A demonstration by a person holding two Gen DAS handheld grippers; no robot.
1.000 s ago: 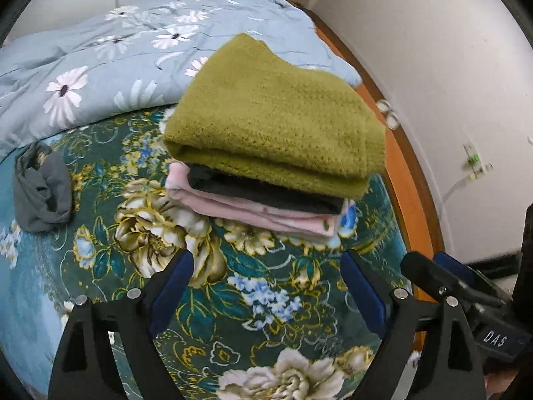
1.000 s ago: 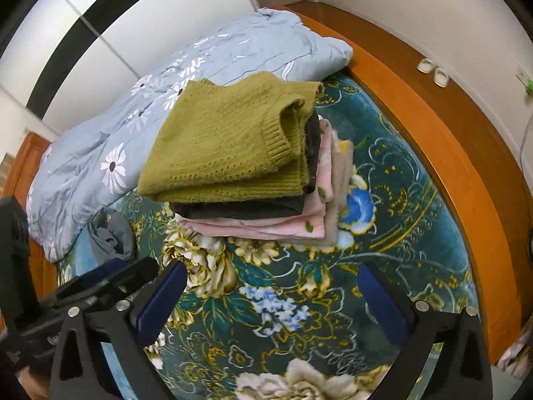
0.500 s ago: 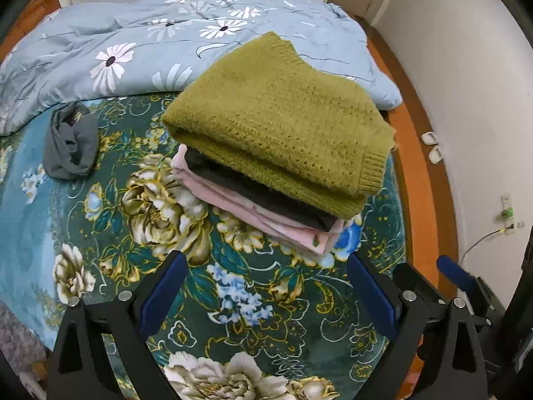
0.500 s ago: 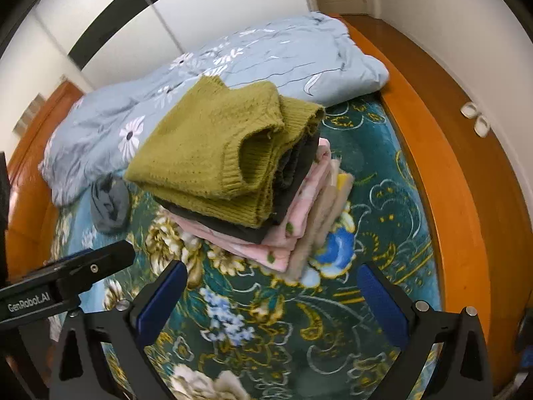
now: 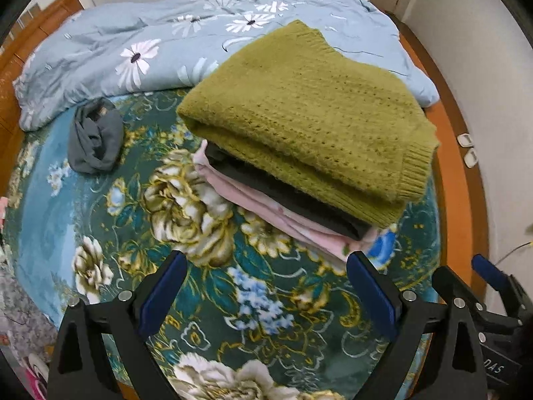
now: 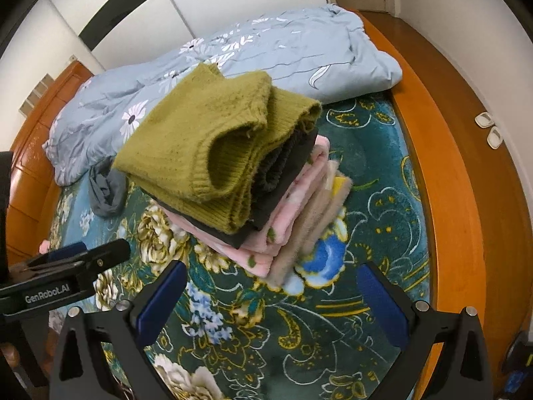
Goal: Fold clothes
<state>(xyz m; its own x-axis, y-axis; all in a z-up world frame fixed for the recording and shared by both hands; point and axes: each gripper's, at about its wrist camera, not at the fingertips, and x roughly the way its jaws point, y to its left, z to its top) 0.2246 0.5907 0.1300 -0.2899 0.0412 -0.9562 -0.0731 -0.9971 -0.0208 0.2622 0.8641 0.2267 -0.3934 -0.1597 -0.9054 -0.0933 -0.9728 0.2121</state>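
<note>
Lying beside the folded stack (image 5: 299, 153), a grey garment (image 5: 95, 140) borders the quilt (image 5: 166, 46).

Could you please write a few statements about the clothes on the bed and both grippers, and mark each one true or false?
1. The olive-green knitted sweater lies on top of the stack of folded clothes. True.
2. The left gripper is clamped on the sweater. False: its fingers are spread apart over the floral bedspread, holding nothing.
3. A crumpled grey garment lies apart from the stack, near the light blue floral quilt. True.
4. A pink garment sits directly under the sweater. False: a dark grey garment lies between them.
5. The right gripper is open and holds nothing. True.
</note>
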